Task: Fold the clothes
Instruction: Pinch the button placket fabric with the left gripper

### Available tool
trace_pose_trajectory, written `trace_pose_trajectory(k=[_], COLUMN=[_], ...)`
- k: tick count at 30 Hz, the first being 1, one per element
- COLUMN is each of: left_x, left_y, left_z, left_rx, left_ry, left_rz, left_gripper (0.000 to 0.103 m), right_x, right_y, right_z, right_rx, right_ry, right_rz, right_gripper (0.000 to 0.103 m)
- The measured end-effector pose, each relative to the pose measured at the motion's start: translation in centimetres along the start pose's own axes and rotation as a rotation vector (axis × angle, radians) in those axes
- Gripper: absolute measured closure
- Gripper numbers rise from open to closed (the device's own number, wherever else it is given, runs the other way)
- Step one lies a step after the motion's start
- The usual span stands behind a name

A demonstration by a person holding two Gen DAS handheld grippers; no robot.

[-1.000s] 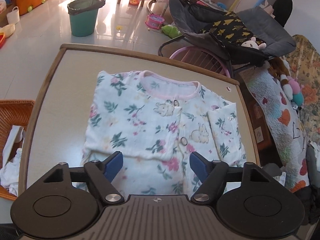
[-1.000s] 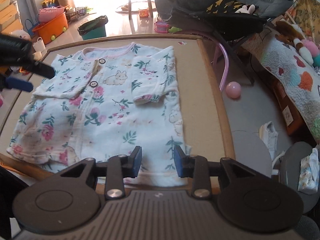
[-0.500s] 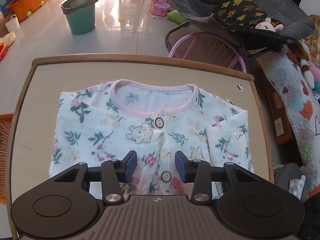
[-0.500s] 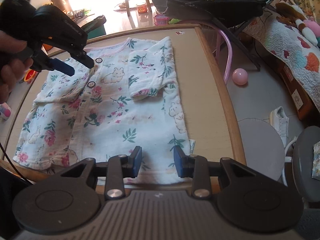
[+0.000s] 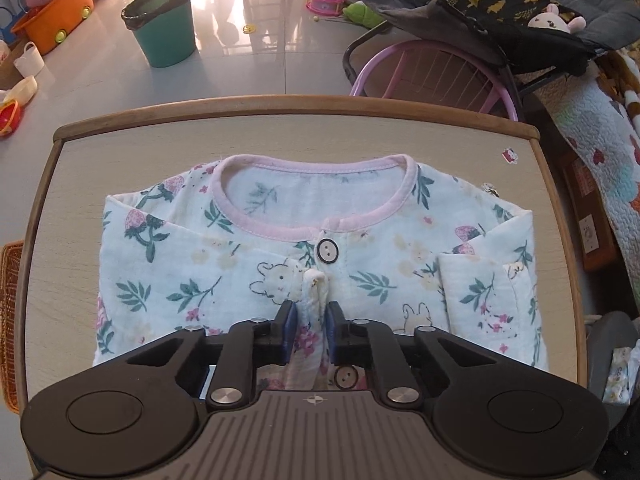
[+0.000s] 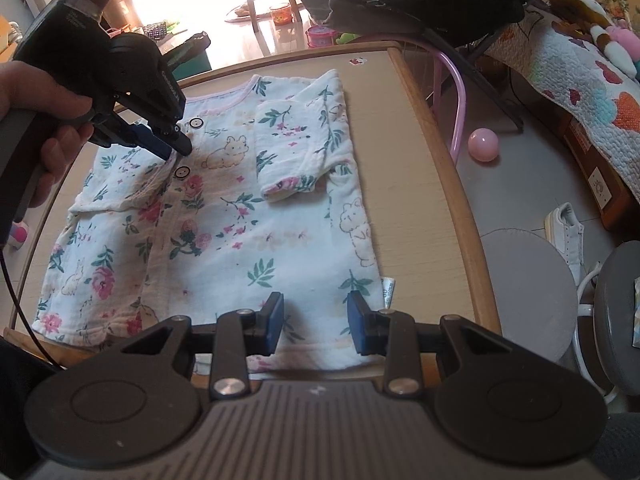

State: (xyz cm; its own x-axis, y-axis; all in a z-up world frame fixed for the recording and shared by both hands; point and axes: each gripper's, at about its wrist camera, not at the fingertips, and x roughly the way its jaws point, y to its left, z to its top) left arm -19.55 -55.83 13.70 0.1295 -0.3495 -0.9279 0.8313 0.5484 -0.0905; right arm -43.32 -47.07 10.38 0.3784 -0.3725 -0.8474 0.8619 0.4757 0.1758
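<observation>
A white floral baby shirt (image 5: 192, 276) with a pink collar lies flat on the wooden table (image 5: 120, 148), front buttoned. My left gripper (image 5: 313, 324) is over the chest just below the top button, and its jaws are closing. A raised ridge of fabric by the placket is pinched between the blue pads (image 5: 289, 330). In the right wrist view a hand holds that left gripper (image 6: 176, 144) on the shirt (image 6: 260, 240). One sleeve (image 6: 288, 160) lies folded across the front. My right gripper (image 6: 316, 322) hovers open over the hem at the near table edge, with nothing gripped.
Beyond the table's far edge stand a green bin (image 5: 164, 28), an orange tub (image 5: 52, 28) and a pink-framed chair (image 5: 440, 68). A wicker basket (image 5: 10, 320) sits to the left. On the right are a pink ball (image 6: 483, 145), a grey stool (image 6: 528, 292) and a quilt (image 6: 580, 80).
My left gripper moved in over the chest toward the collar, and its jaws went from wide apart to pinching a ridge of fabric by the buttons. The right gripper stayed over the hem.
</observation>
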Motion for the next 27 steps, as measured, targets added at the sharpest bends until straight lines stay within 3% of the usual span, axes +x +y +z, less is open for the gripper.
trace_pose_trajectory(k=[11, 27], left_x=[-1.9, -5.1], left_y=[2.4, 10.1], left_z=[0.1, 1.7], left_rx=[-0.072, -0.08], left_ry=[-0.029, -0.066], left_rz=[-0.058, 0.022], left_gripper=[0.095, 0.096], right_x=[0.1, 0.1], right_y=[0.1, 0.3], right_z=[0.1, 0.0], right_rx=[0.004, -0.002], right_ry=[-0.005, -0.011], right_rz=[-0.002, -0.007], right_gripper=[0.069, 0.069])
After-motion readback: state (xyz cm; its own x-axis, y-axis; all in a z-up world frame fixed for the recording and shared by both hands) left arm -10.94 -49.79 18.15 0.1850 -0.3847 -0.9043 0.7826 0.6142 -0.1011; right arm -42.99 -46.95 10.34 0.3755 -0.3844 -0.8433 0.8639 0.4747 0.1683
